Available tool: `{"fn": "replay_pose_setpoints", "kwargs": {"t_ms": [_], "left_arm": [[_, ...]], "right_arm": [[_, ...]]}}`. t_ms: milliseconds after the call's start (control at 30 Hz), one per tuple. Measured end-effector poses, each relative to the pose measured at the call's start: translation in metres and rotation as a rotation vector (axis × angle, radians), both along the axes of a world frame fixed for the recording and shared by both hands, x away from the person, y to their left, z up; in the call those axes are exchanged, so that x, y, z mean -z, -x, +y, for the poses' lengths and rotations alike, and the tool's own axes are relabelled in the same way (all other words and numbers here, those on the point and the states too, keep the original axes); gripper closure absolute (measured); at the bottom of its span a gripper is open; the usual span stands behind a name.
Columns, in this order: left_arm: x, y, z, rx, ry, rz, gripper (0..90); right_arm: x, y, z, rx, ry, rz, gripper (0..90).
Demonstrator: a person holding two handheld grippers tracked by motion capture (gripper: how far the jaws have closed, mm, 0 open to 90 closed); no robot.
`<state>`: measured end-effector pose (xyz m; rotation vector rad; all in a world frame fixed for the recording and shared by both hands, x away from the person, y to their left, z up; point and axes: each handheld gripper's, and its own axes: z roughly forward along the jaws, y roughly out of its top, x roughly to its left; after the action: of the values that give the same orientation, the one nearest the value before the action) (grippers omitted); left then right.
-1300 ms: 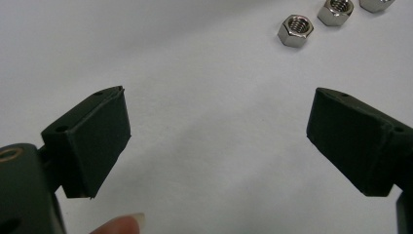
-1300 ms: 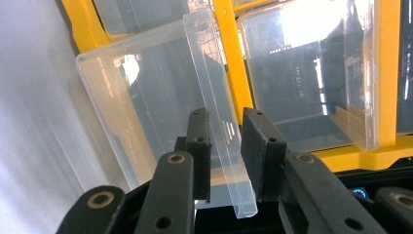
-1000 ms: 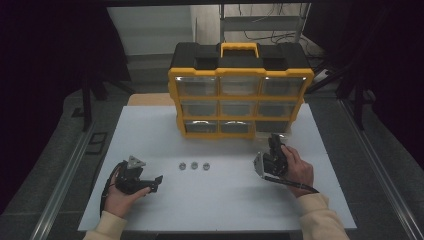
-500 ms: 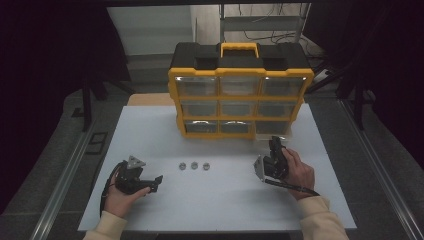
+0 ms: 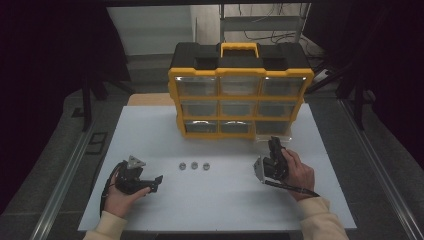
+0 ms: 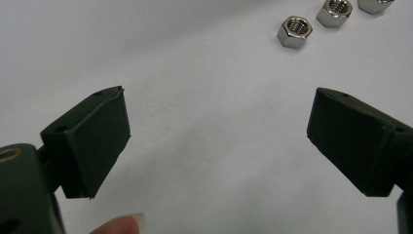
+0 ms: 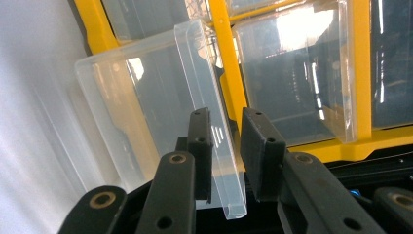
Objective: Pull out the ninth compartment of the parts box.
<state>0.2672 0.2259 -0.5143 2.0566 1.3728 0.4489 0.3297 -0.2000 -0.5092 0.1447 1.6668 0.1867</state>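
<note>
Here, going left to right on the white table (image 5: pixel 150 135), the left gripper (image 5: pixel 156 181) rests with its jaws wide apart and empty, and three steel nuts (image 5: pixel 194 165) lie in a row just ahead of it to its right. Farther right, the right gripper (image 7: pixel 225 146) has its jaws nearly together around the front lip of a clear drawer (image 7: pixel 160 107). That drawer is pulled partway from the bottom right of the yellow organizer (image 5: pixel 240 102), so the right hand is far nearer to it.

Clear plastic drawer (image 7: pixel 160 112): transparent, empty, pulled partway out of organizer's bottom-right slot, tilted. Front lip between right gripper's jaws, at 1 o'clock from table centre.
</note>
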Motion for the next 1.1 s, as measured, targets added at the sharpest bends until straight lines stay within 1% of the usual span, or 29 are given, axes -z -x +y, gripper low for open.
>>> {"fn": "replay_pose_setpoints", "kwargs": {"t_ms": [33, 133, 200, 267, 333, 367, 467, 567, 633, 700, 800, 867, 1000, 1033, 1100], "left_arm": [[0.000, 0.000, 0.000, 0.001, 0.000, 0.001, 8.7], [0.000, 0.000, 0.000, 0.002, 0.000, 0.000, 8.7], [0.000, 0.000, 0.000, 0.001, 0.000, 0.001, 8.7], [0.000, 0.000, 0.000, 0.002, -0.001, 0.002, 8.6], [0.000, 0.000, -0.001, 0.004, -0.001, 0.002, 8.7], [0.000, 0.000, -0.001, 0.004, -0.002, 0.002, 8.7], [0.000, 0.000, -0.001, 0.004, -0.004, 0.003, 8.7], [0.000, 0.000, -0.001, 0.005, -0.005, 0.003, 8.6], [0.000, 0.000, -0.001, 0.006, -0.005, 0.004, 8.6], [0.000, 0.000, -0.001, 0.006, -0.005, 0.004, 8.7], [0.000, 0.000, -0.001, 0.006, -0.005, 0.004, 8.6], [0.000, 0.000, -0.001, 0.006, -0.005, 0.004, 8.6], [0.001, 0.000, -0.001, 0.006, -0.004, 0.004, 8.6], [0.001, 0.000, -0.001, 0.006, -0.004, 0.004, 8.6], [0.000, 0.000, -0.001, 0.007, -0.004, 0.004, 8.7]], "right_arm": [[0.001, 0.000, 0.000, 0.007, -0.006, 0.003, 74.4], [0.002, -0.001, -0.001, 0.004, -0.013, 0.003, 72.8], [0.002, -0.002, -0.001, 0.001, -0.011, 0.007, 71.2], [0.003, -0.004, -0.001, 0.009, -0.004, 0.014, 69.9], [0.004, -0.007, -0.001, 0.018, -0.007, 0.020, 68.9], [0.004, -0.008, -0.002, 0.020, -0.003, 0.016, 68.7], [0.003, -0.011, -0.002, 0.028, -0.013, 0.014, 70.3], [0.003, -0.012, -0.002, 0.026, -0.002, 0.015, 72.5], [0.003, -0.012, -0.002, 0.024, -0.005, 0.017, 72.8], [0.004, -0.011, -0.002, 0.027, -0.009, 0.017, 72.9], [0.004, -0.010, -0.002, 0.022, 0.010, 0.010, 73.3], [0.005, -0.009, -0.002, 0.027, 0.000, 0.005, 73.4], [0.004, -0.006, -0.002, 0.021, 0.001, -0.004, 73.9], [0.004, -0.006, -0.002, 0.015, 0.012, -0.005, 73.9], [0.005, -0.005, -0.002, 0.018, 0.007, -0.006, 74.0]]}}
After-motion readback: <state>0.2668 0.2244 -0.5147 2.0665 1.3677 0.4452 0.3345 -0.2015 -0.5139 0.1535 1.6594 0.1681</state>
